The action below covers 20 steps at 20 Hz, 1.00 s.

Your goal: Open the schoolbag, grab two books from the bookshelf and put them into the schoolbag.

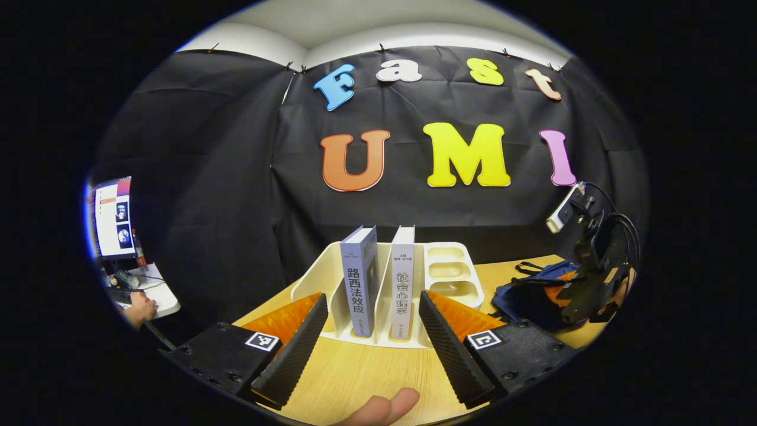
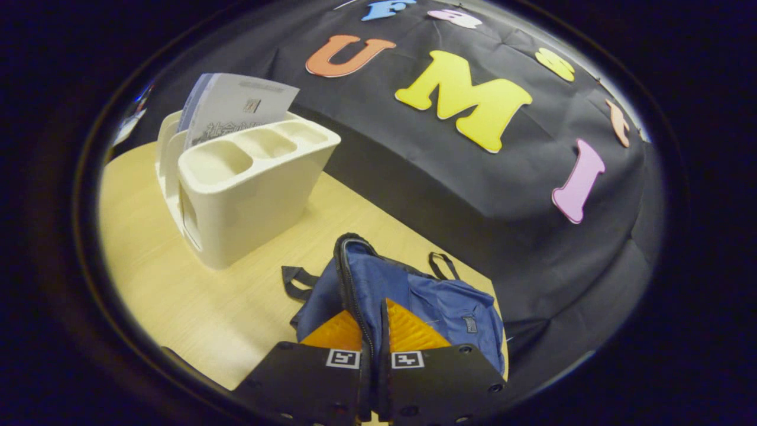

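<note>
Two books stand upright in a cream bookshelf [image 1: 455, 278]: a grey-blue book [image 1: 359, 278] and a white book [image 1: 402, 287]. My left gripper [image 1: 374, 299] is open just in front of them, one finger on each side of the pair, touching neither. In the left gripper view, the blue schoolbag [image 1: 526, 299] lies to the right on the wooden table, with the right gripper [image 1: 585, 290] on it. In the right gripper view, my right gripper [image 2: 372, 322] is shut on the zippered edge of the schoolbag [image 2: 443, 302], holding it up. The bookshelf [image 2: 248, 183] stands beyond, with a book [image 2: 236, 109] in it.
The wooden table [image 1: 355, 373] has bare room in front of the bookshelf, and more [image 2: 177, 284] between shelf and bag. A thumb [image 1: 384, 408] shows at the bottom edge. Far left, a monitor [image 1: 112, 216] stands on a side desk by a person's hand [image 1: 139, 307].
</note>
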Each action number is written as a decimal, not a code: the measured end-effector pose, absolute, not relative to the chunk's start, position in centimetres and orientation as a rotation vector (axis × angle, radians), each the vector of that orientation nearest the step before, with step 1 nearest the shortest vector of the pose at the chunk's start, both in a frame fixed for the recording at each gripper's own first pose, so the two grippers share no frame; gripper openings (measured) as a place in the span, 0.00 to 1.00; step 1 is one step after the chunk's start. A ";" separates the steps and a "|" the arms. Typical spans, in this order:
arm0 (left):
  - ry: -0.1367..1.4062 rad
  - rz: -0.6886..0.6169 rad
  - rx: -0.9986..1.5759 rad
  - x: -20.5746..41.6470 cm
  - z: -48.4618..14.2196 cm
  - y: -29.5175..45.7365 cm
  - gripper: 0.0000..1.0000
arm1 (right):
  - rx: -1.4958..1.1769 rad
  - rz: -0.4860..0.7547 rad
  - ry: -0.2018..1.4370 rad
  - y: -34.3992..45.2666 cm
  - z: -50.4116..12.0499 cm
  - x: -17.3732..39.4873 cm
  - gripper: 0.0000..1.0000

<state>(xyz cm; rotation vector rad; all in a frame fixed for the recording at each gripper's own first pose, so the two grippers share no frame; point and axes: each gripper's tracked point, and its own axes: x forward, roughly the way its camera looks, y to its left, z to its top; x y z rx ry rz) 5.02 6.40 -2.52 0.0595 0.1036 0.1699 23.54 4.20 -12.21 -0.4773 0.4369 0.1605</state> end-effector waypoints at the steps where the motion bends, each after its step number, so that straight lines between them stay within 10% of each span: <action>1: 0.103 0.173 0.055 5.4 -2.0 6.3 0.99 | -0.454 0.175 0.443 3.7 -11.8 23.7 0.05; 20: 0.405 0.039 0.055 22.1 0.3 2.5 0.99 | -0.079 0.217 0.397 -8.4 -4.6 26.9 0.05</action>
